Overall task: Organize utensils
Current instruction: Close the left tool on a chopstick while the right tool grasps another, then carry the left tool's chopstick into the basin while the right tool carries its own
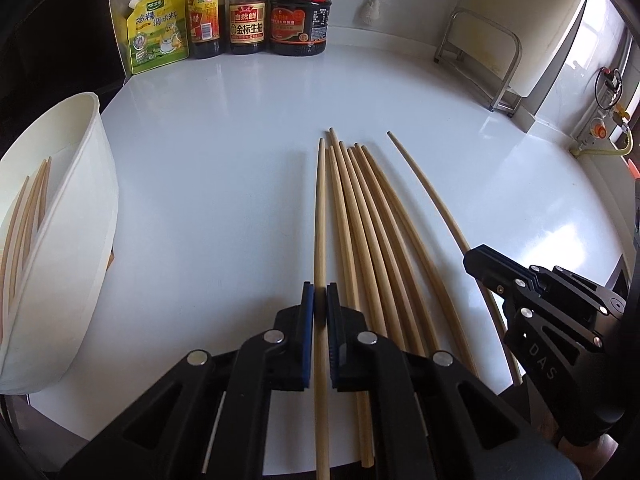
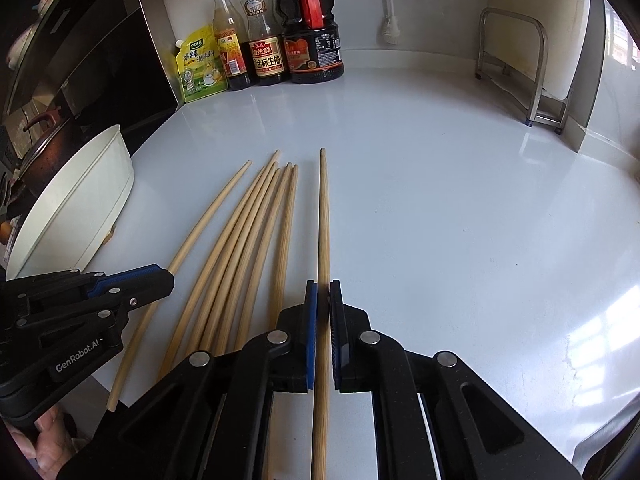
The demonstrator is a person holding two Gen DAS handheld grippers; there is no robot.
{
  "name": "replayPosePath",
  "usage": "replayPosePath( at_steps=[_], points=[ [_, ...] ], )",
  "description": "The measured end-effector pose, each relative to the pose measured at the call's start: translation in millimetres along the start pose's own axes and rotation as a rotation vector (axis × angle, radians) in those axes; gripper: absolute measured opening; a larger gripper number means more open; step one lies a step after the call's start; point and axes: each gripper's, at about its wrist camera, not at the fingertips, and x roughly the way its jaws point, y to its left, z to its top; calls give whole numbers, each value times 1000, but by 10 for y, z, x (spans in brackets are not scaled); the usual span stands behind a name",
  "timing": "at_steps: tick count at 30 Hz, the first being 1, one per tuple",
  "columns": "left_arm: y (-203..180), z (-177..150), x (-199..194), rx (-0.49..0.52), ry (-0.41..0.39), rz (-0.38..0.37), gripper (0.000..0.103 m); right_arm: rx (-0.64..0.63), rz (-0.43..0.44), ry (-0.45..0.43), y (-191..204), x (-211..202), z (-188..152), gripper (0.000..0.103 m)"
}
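Note:
Several wooden chopsticks (image 1: 372, 240) lie side by side on the white counter (image 1: 220, 168). My left gripper (image 1: 320, 300) is shut on the leftmost chopstick (image 1: 320, 216), which runs between its pads. My right gripper (image 2: 323, 296) is shut on the rightmost chopstick (image 2: 324, 216), set apart from the bundle (image 2: 248, 232). The right gripper also shows in the left wrist view (image 1: 480, 264), and the left gripper shows in the right wrist view (image 2: 160, 280). A white holder (image 1: 68, 224) at the left has a few chopsticks (image 1: 32, 208) inside.
A yellow seasoning pouch (image 1: 158, 30) and three sauce bottles (image 1: 248, 12) stand at the back of the counter. A metal rack (image 1: 480, 56) stands at the back right. A dark pot (image 2: 44, 148) sits on the stove left of the holder (image 2: 80, 208).

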Motion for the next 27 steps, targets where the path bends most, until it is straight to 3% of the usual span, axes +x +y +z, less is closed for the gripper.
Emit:
replayPosePath(
  at_steps=[11, 16, 27],
  points=[
    [196, 24, -332, -11, -58, -40, 7, 49, 38, -61, 182, -262, 78, 6],
    [364, 86, -616, -30, -121, -48, 7, 46, 80, -104, 378, -407, 200, 6],
    [1232, 121, -1287, -159, -282, 18, 7, -66, 211, -154, 1285, -493, 620, 6]
  ],
)
